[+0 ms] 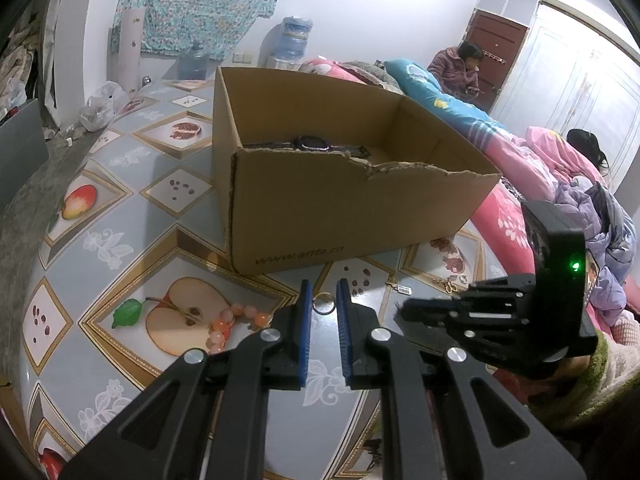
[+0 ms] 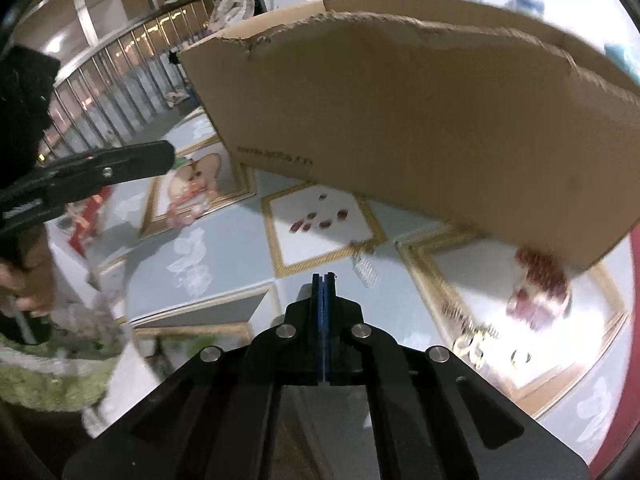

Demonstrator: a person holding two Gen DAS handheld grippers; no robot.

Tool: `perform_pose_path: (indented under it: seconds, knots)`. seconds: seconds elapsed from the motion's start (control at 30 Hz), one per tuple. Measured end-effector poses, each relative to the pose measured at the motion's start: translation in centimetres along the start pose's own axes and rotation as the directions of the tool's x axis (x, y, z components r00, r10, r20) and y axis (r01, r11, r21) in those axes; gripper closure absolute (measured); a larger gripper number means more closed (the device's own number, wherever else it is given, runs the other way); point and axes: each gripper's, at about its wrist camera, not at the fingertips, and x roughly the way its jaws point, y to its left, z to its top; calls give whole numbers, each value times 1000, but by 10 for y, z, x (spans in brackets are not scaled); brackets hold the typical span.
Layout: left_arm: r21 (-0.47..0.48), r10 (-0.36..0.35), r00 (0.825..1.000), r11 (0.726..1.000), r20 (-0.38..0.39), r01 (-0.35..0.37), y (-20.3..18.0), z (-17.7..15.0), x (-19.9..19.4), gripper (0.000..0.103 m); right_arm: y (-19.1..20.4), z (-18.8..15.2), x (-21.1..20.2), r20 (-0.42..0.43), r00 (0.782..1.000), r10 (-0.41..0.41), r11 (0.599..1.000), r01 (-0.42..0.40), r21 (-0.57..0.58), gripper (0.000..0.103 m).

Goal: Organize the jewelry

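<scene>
Two grippers show on my feeds, both low over the fruit-print tablecloth (image 1: 132, 208) in front of the open cardboard box (image 1: 344, 216). My left gripper (image 1: 323, 286) has its blue-padded jaws spread, and a small ring (image 1: 324, 304) lies on the cloth in the gap between them; I cannot tell whether either pad touches it. Just left of that gripper a strand of pale orange beads (image 1: 232, 322) rests on the printed apple half.

My right gripper (image 2: 324, 278) has its jaws pressed together. Something tiny juts beside the right fingertip, but I cannot tell whether anything is clamped between the pads. In the left wrist view this same gripper enters from the right edge, pointing left toward the ring, a green light glowing on its housing.

On the cloth near the box's front corner lies a thin gold piece with a small white tag (image 1: 404, 290), which the right wrist view shows, blurred, just ahead of the closed fingertips. Farther right, by the table edge, sits a small heap of gold-coloured jewelry (image 1: 452, 285); in the right wrist view it is smeared and I cannot make out its pieces.

Inside the box a dark watch (image 1: 314, 143) lies on the floor near the front wall, whose top edge is torn and ragged.

Behind the table a bed is piled with pink and blue bedding (image 1: 516, 152)
</scene>
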Motion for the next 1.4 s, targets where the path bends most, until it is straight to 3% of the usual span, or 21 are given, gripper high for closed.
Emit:
perform_pose_path:
  seconds: [0.2, 0.37, 0.5, 0.57, 0.67, 0.7, 0.87, 0.97, 1.03, 1.13, 1.27, 1.4]
  knots:
    - [9, 0, 1000, 1000, 4, 0, -5, 1, -2, 91, -21, -1, -14, 31, 985, 170, 969, -173, 176, 103]
    - [15, 0, 1000, 1000, 5, 0, -8, 2, -3, 91, -26, 7, -29, 102, 965, 241, 934, -260, 247, 103]
    - [15, -1, 1000, 1000, 7, 1, -10, 2, -3, 91, -29, 5, -34, 79, 978, 192, 952, -205, 227, 103]
    - [16, 1, 1000, 1000, 6, -1, -9, 2, -2, 91, -24, 2, -31, 39, 988, 150, 967, -155, 201, 97]
    - [17, 0, 1000, 1000, 5, -1, -9, 2, -2, 91, -15, -3, -23, 4, 996, 93, 983, -93, 161, 76]
    - [17, 0, 1000, 1000, 5, 0, -9, 2, -2, 91, -12, -5, -22, 1, 998, 61, 989, -60, 135, 74]
    - [17, 0, 1000, 1000, 4, 0, -10, 2, -3, 91, 9, -11, -9, 35, 994, -102, 994, 103, -35, 73]
    - [15, -2, 1000, 1000, 3, 2, -11, 2, -3, 91, 15, -10, -4, 65, 986, -155, 983, 160, -90, 87]
    - [14, -2, 1000, 1000, 3, 2, -12, 1, -3, 91, 12, -8, -3, 69, 987, -147, 984, 153, -87, 101]
    - [13, -1, 1000, 1000, 3, 1, -11, 0, -3, 91, 9, -7, -5, 65, 988, -142, 985, 148, -93, 103]
    - [11, 0, 1000, 1000, 5, 0, -9, 0, -2, 91, -11, -6, -14, 49, 998, -43, 999, 42, 26, 103]
    - [13, 0, 1000, 1000, 7, 0, -8, 0, -2, 91, -30, -2, -32, 89, 995, 36, 991, -47, 128, 103]
